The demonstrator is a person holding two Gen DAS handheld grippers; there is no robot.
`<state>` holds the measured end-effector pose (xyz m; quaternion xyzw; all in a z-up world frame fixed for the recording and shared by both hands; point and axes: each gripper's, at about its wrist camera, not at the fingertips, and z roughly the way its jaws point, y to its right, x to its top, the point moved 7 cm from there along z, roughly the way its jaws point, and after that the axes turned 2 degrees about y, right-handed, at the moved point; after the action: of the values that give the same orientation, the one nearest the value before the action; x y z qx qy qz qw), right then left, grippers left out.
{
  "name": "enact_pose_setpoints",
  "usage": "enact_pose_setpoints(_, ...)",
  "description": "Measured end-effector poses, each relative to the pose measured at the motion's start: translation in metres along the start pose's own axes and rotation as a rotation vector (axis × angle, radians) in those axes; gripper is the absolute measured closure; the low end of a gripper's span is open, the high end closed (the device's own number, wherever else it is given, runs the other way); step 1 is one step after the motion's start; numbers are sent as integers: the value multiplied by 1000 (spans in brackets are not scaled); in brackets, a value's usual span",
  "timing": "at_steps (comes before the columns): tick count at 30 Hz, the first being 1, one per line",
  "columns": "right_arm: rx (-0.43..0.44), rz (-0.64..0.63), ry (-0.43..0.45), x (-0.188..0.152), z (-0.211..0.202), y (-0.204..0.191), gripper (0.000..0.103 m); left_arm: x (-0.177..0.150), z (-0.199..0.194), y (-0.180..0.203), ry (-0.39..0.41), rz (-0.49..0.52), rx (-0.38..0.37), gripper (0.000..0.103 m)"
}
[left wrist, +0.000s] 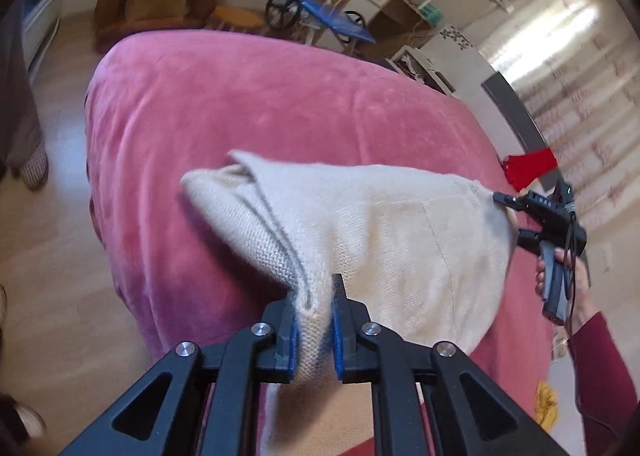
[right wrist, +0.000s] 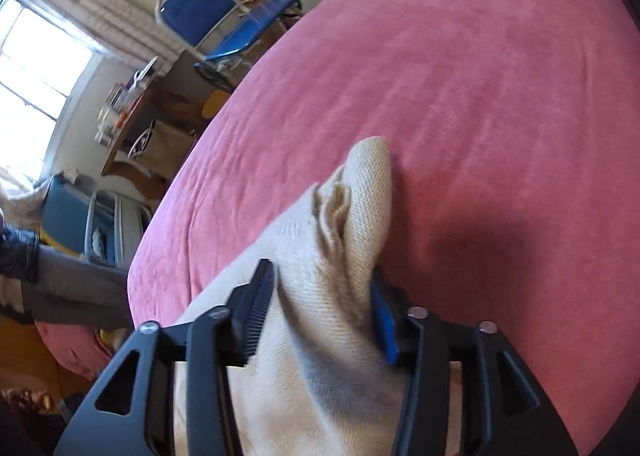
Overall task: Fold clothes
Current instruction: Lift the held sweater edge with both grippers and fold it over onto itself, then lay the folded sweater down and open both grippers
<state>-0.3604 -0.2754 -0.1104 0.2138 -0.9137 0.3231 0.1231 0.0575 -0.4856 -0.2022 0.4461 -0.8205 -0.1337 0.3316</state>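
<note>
Left wrist view: my left gripper is clamped on a bunched edge of the cream sweater. The sweater hangs stretched above the pink bed, long axis running from my left pads across to the right gripper, which pinches the far corner. A loose fold juts forward, away from me.

Right wrist view: my right gripper is closed on thick gathered sweater, its tip poking ahead over the bed. Both grips look equally near the cloth; I judge the next move is lowering it flat onto the bed ahead.
</note>
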Motion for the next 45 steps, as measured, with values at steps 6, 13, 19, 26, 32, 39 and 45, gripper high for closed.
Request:
enact_pose_setpoints(6,14,139,88,15,-35,38,50,12,-8,-3,28,16,-8,88)
enact_pose_setpoints(13,109,132,-50,20,-29,37,29,44,-52,22,143,112,0,86)
enact_pose_setpoints(19,-153,-199,-152,18,18,6,32,59,-53,50,130,207,-60,81)
enact_pose_setpoints(26,-530,-560,-212,11,83,-1,47,38,-2,106,54,335,-104,80)
enact_pose_setpoints(32,-485,-438,-53,44,54,0,45,27,22,149,15,423,-172,80)
enact_pose_setpoints(39,-199,-224,-229,-12,-19,37,29,19,29,169,-7,472,-194,80)
enact_pose_setpoints(45,-373,-286,-280,-59,-7,72,29,-10,31,179,-49,517,-173,80)
